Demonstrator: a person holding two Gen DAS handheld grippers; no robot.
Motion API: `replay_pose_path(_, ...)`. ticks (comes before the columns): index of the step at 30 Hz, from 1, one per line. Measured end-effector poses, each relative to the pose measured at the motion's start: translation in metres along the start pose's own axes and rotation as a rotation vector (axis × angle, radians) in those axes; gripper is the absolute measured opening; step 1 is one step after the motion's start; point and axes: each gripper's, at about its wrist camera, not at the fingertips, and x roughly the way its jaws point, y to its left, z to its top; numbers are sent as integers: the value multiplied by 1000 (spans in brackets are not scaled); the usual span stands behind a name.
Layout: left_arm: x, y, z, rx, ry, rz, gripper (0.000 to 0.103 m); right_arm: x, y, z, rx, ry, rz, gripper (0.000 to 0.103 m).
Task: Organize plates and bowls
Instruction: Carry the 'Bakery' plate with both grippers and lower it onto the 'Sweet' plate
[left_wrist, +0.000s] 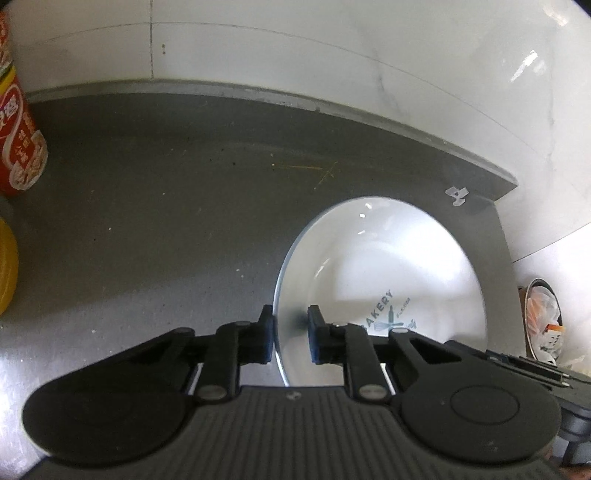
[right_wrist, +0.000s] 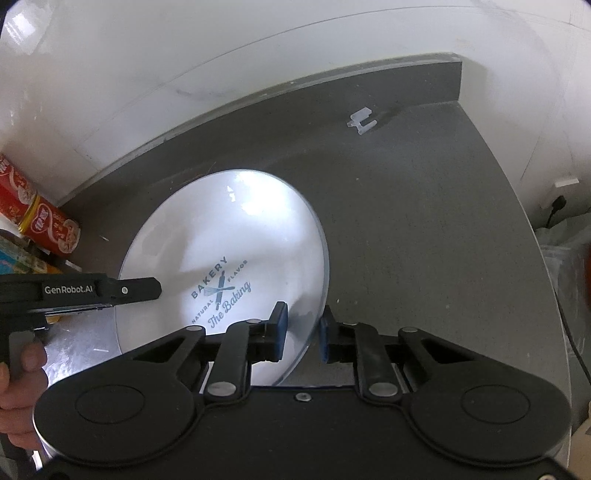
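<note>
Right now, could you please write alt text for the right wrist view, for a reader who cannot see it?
The right gripper straddles the near rim of a white plate printed "Bakery, The Baking", which lies on a dark grey counter. The left gripper reaches over the plate's opposite edge, and red cans stand by the white wall.

I observe one white plate (right_wrist: 229, 240) lying flat on the dark grey countertop (right_wrist: 406, 221), near the corner where the counter meets the white wall. It is round and glossy, with bright glare across its upper half and a thin bluish-grey rim. Blue-grey print sits in its well: "BAKERY", "NATURAL FLAVOR" and "The Baking" set around a crossed rolling pin and whisk. From the left wrist view the same plate (left_wrist: 388, 266) appears upright-facing and empty, its print partly cut off at the lower edge. I see no chips or cracks.
</note>
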Motion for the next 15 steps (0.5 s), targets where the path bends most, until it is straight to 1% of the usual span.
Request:
replay_pose_path(4,-9,8,-2,-44,-14,-24,12,-10,3,-4,-23,-17,24,16)
replay_pose_path(8,-24,13,-3,-68,-29,-52,8,-26,3,-5,-13,-43,53,14)
replay_pose_path(10,-33,12,-4,-68,-42,-66,8,-34,4,-5,-18,-59,61,14)
replay_pose_path(15,-59,9,-7,-65,-82,-70,8,-53,9,-4,-27,-93,80,14)
